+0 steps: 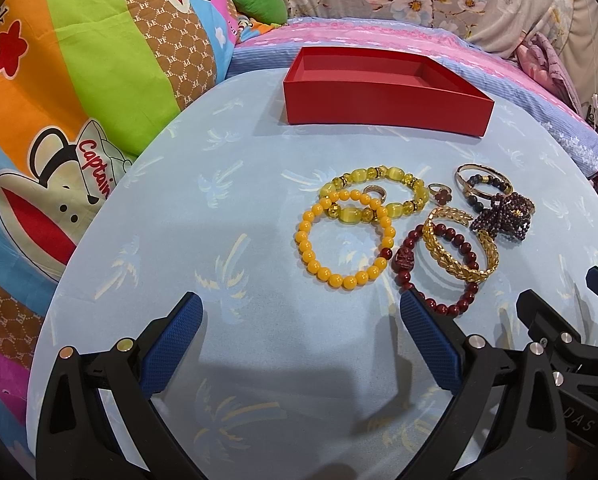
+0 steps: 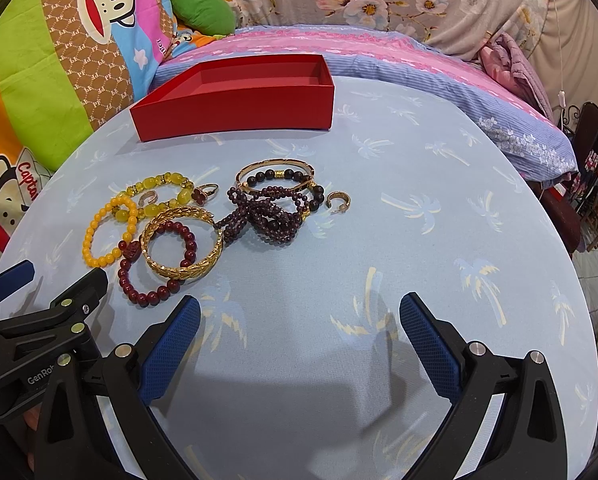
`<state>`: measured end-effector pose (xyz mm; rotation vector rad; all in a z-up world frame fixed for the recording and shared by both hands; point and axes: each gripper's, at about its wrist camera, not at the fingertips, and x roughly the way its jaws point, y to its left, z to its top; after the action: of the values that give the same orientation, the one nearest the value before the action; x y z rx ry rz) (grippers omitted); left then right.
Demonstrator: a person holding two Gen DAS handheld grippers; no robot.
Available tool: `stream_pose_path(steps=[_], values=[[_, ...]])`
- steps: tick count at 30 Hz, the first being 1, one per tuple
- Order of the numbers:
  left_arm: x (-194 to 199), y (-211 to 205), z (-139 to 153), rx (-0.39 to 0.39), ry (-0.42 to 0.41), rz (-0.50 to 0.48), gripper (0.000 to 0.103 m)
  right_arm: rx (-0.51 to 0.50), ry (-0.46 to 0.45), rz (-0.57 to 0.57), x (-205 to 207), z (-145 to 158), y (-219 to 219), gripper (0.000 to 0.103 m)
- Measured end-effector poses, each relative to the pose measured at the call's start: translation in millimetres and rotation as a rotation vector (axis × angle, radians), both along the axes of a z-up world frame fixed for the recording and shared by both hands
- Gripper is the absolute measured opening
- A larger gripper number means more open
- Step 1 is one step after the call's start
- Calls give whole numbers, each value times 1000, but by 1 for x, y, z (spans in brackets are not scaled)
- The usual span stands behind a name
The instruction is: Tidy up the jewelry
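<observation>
The jewelry lies in one loose cluster on the round table (image 1: pixel 219 208) with its pale blue palm-print cloth, ahead of both grippers and touched by neither. From the left gripper (image 1: pixel 301 320) the pile sits forward and to the right, its nearest piece, the dark red bead bracelet (image 1: pixel 465 296), just beyond the right fingertip; from the right gripper (image 2: pixel 299 320) the pile sits forward and to the left. Both grippers hover over bare cloth with fingers spread wide and nothing between them. Counted: one orange bead bracelet (image 1: pixel 311 262), one yellow-green bead bracelet (image 1: pixel 373 174) overlapping it, one gold leaf-pattern bangle (image 2: pixel 183 270) lying over the dark red bracelet, one thin gold bangle (image 2: pixel 275 164), one dark bead bracelet (image 2: pixel 319 196) with gold spacers, and one tangled purple bead strand (image 2: pixel 267 220). Small pieces: a ring with a red flower (image 2: pixel 203 194), a plain band ring (image 2: pixel 149 197), and an open gold hoop (image 2: pixel 338 202) lying slightly apart on the right. Behind the cluster stands one shallow red box (image 1: pixel 383 114), empty, near the table's far edge, with patterned bedding (image 1: pixel 79 60) beyond.
</observation>
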<state>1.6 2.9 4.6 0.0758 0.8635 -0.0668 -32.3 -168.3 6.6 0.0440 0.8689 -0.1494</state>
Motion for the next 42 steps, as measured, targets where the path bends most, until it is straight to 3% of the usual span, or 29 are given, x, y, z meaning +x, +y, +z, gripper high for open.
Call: stream_pose_path(steps=[31,37,42], values=[[0,-1,2,22,-8,-5,95,15,-8,-9,0,7,-4,96],[1,2,0,7,3,0,95,62,-12,-19,0,6,-11,96],[5,9,0,-37,48,13,95,27,-4,-28,1,7,-16,96]])
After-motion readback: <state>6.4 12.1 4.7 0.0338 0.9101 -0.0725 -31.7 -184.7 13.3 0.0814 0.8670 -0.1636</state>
